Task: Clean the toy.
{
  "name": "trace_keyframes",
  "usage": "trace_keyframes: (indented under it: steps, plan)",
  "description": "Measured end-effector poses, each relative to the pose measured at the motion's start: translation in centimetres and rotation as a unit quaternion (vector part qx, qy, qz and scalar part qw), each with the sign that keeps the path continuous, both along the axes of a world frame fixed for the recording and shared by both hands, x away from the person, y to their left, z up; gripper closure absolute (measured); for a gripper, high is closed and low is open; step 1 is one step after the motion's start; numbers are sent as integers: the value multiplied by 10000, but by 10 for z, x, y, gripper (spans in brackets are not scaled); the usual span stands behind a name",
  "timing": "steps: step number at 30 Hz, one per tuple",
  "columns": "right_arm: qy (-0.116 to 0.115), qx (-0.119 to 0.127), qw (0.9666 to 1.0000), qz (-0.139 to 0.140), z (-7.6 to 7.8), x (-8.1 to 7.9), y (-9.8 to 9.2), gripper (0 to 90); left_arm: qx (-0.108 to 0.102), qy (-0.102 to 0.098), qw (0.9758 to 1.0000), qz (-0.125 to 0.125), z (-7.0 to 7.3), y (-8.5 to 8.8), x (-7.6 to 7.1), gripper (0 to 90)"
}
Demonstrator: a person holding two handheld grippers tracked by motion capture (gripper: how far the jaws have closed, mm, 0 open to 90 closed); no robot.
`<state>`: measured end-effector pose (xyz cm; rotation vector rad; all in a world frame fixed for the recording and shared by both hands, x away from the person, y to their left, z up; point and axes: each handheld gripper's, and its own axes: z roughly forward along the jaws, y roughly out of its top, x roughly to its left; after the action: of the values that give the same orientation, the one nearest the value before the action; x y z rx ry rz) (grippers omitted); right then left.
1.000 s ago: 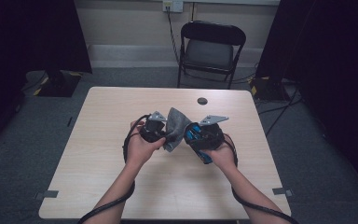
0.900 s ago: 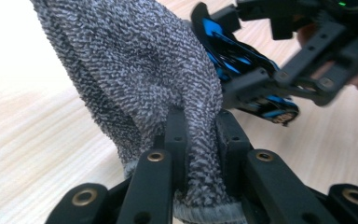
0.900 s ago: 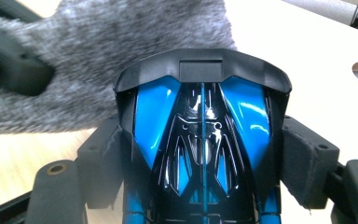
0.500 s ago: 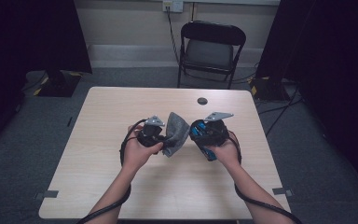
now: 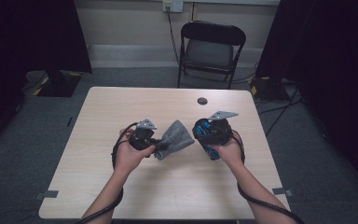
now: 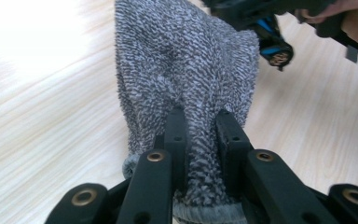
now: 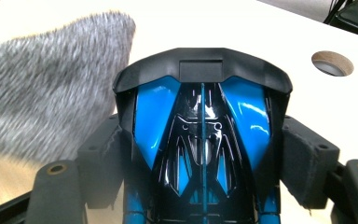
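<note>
Left gripper (image 6: 200, 135) is clamped on the cuff end of a grey sock (image 6: 186, 60), so the sock hangs just above the table (image 5: 121, 107) between both hands. Right gripper (image 7: 204, 163) has its jaws pressed on either side of a blue-and-black toy (image 7: 200, 121), right beside the sock's far end.

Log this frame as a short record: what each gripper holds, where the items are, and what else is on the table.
left gripper: shut on the grey sock, pinching a fold near its cuff
right gripper: shut on the blue and black toy car, jaws on its two sides
position: both items held over the table, sock tip close to the car
table hole: near the far edge
folding chair: beyond the table
</note>
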<state>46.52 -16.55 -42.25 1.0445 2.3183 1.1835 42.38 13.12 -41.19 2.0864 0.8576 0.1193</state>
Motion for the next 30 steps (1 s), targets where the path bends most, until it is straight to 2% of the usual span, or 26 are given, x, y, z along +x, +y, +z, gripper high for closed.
trace_keyframes:
  steps: [10,16,23,30]
  plan:
    - [-58,16,9996,290,3,-12,10,252,-42,-195,9988,455,12,15,18,774]
    - [-52,52,9993,367,1,-16,14,252,-145,-180,9975,667,16,14,32,774]
    - [-61,50,9986,532,1,-22,22,252,-126,-201,9982,556,20,-6,38,773]
    - [-56,134,9980,619,0,-26,30,252,35,-194,9994,271,21,-30,39,772]
